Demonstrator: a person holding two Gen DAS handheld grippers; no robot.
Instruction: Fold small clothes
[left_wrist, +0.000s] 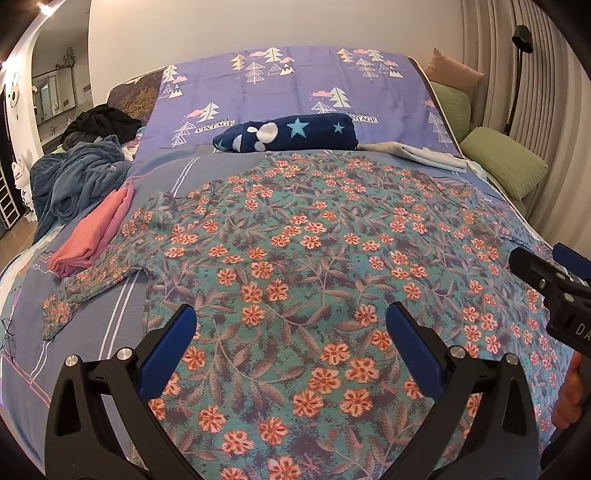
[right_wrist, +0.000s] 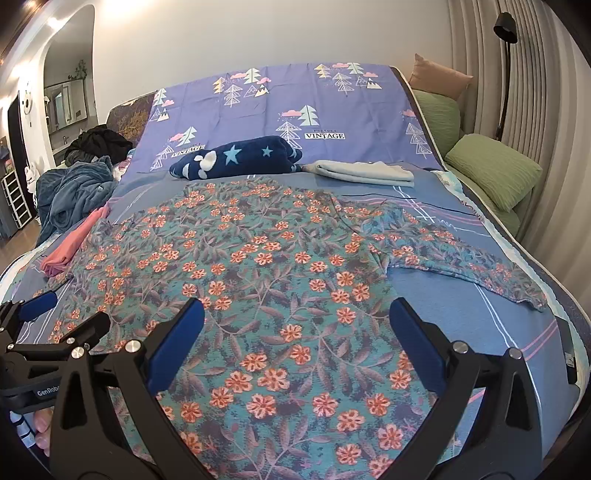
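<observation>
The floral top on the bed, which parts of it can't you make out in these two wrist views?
- Bottom hem of the floral top: cut off by the lower frame edge and covered by the left hand-held gripper in the left wrist view, and by the right hand-held gripper in the right wrist view.
- Its right sleeve: largely hidden behind the right hand-held gripper in the left wrist view.
- Neckline: too foreshortened to tell.

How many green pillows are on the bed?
2. One green pillow lies at the bed's right edge, nearer the camera. The other green pillow sits behind it, toward the wall, under a pinkish-tan pillow. More may be hidden behind the raised purple sheet.
</observation>
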